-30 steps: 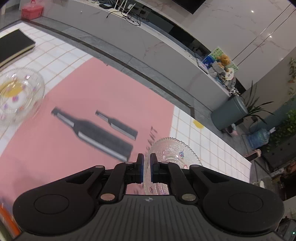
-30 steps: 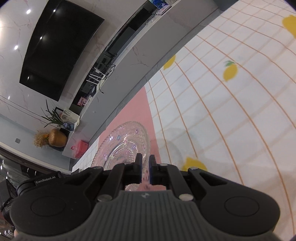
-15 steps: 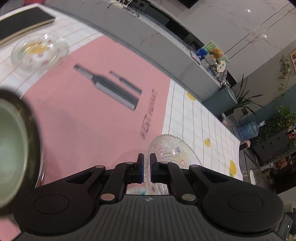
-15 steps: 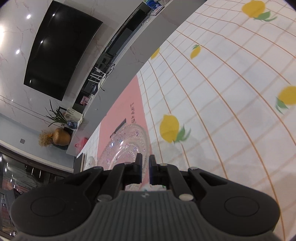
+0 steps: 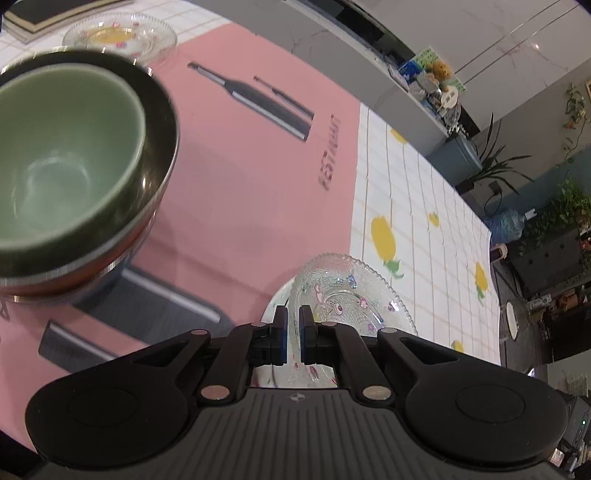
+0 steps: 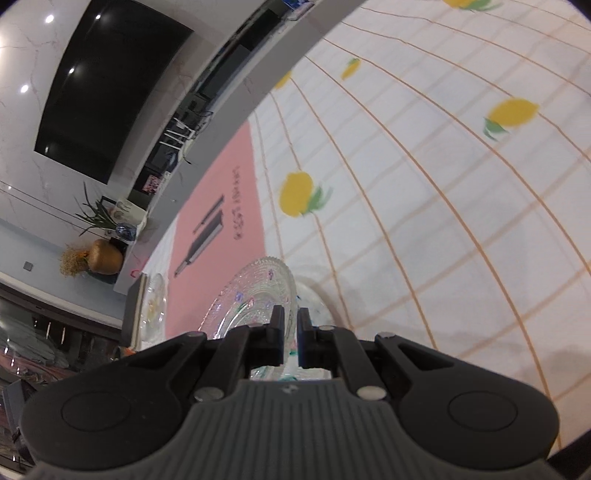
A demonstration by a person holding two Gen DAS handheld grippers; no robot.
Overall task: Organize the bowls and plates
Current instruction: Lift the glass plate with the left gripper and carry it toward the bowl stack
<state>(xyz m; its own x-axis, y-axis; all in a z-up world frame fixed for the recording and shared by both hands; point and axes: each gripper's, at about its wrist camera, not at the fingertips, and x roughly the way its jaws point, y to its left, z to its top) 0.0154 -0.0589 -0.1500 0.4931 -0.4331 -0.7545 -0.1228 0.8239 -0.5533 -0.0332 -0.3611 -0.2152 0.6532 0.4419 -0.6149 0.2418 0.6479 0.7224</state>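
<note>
Left wrist view shows the left hand-held gripper (image 5: 291, 334) pinched tight on the rim of a clear glass plate (image 5: 343, 291) with little flowers on it. Right wrist view shows the right hand-held gripper (image 6: 290, 338) pinched tight on a rim of a glass plate too (image 6: 255, 295). It looks like the same plate, held from two sides, but I cannot be sure. A thin rim is the easy place to pinch, and two grips would keep a slippery glass plate flat so it does not tip.

The plate hangs just over the counter (image 5: 413, 206), where the pink mat (image 5: 251, 177) meets the white cloth with lemons. Toward the left side of the counter sits a green bowl (image 5: 55, 162) inside a dark bowl (image 5: 147, 184); they are already nested. Past them, near the far edge, is another glass dish (image 5: 122, 37) with something yellow in it, beside a dark book (image 5: 44, 14).

My guess is the plate is going to join the other dishes. The middle of the pink mat is bare, so there is room to move. The stacked bowls stand tall and close on the left, so the plate should not bump them.
</note>
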